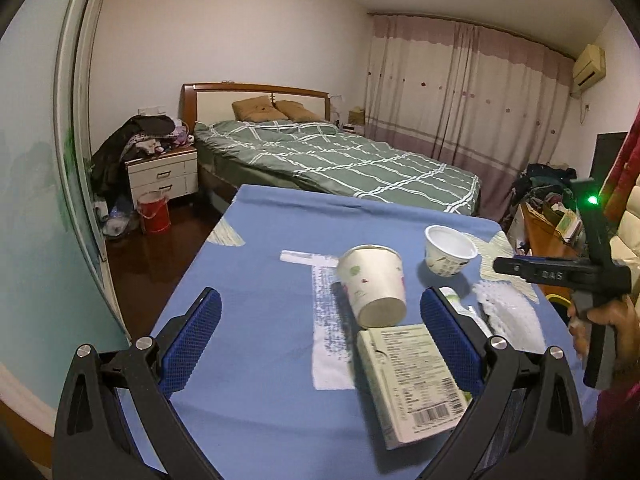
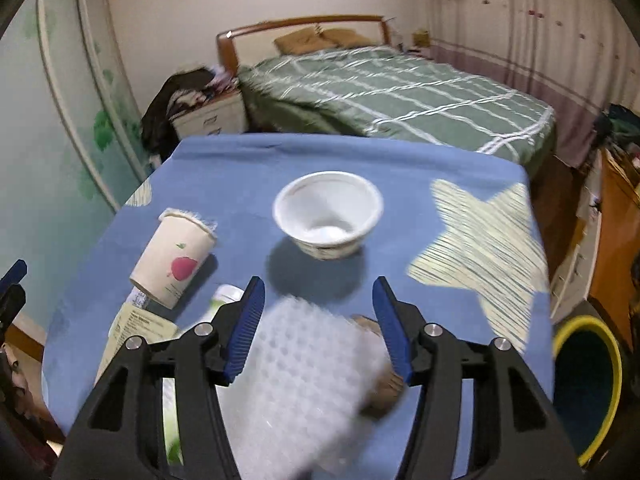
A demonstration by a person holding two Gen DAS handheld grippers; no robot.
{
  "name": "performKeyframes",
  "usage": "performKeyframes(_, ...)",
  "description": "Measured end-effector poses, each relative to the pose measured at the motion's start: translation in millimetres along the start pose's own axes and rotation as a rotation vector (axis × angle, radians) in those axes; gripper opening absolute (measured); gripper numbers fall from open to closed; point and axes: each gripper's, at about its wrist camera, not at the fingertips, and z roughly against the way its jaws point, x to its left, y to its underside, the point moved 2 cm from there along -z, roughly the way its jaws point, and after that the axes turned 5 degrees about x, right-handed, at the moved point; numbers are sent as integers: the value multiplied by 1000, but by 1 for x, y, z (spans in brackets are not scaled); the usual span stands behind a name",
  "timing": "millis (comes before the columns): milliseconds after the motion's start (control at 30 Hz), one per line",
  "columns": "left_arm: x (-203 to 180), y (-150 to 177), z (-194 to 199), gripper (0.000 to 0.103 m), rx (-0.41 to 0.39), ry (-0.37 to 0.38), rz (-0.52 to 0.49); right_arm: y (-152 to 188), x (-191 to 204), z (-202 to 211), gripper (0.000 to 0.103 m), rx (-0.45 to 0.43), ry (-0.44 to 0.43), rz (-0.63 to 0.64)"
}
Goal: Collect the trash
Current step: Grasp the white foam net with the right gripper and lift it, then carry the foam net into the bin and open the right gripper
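On the blue-clothed table (image 1: 248, 248) (image 2: 224, 168) lie a tipped paper cup (image 1: 374, 284) (image 2: 174, 256), a white plastic bowl (image 1: 448, 250) (image 2: 328, 214), a pale green carton (image 1: 412, 380) (image 2: 136, 330), a green-white tube (image 1: 460, 304) (image 2: 224, 298) and a sheet of bubble wrap (image 1: 508, 312) (image 2: 308, 376). My left gripper (image 1: 320, 312) is open above the table, the cup and carton between its fingers. My right gripper (image 2: 318, 300) is open, with the bubble wrap lying between its fingers; it also shows in the left wrist view (image 1: 504, 266). A brown object (image 2: 380, 384) pokes out under the wrap.
A yellow-rimmed bin (image 2: 588, 384) stands on the floor right of the table. A green bed (image 1: 340, 160) lies beyond it, with a nightstand (image 1: 164, 176) and a red bucket (image 1: 154, 212) at the left. Cluttered furniture (image 1: 548, 216) is at the right.
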Motion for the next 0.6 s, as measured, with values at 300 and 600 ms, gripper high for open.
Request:
performKeyframes(300,16,2,-15,98,22,11,40,23,12,1,63,8,96,-19)
performKeyframes(600,5,9,-30,98,40,49,27,66,21,12,72,18,119,-38)
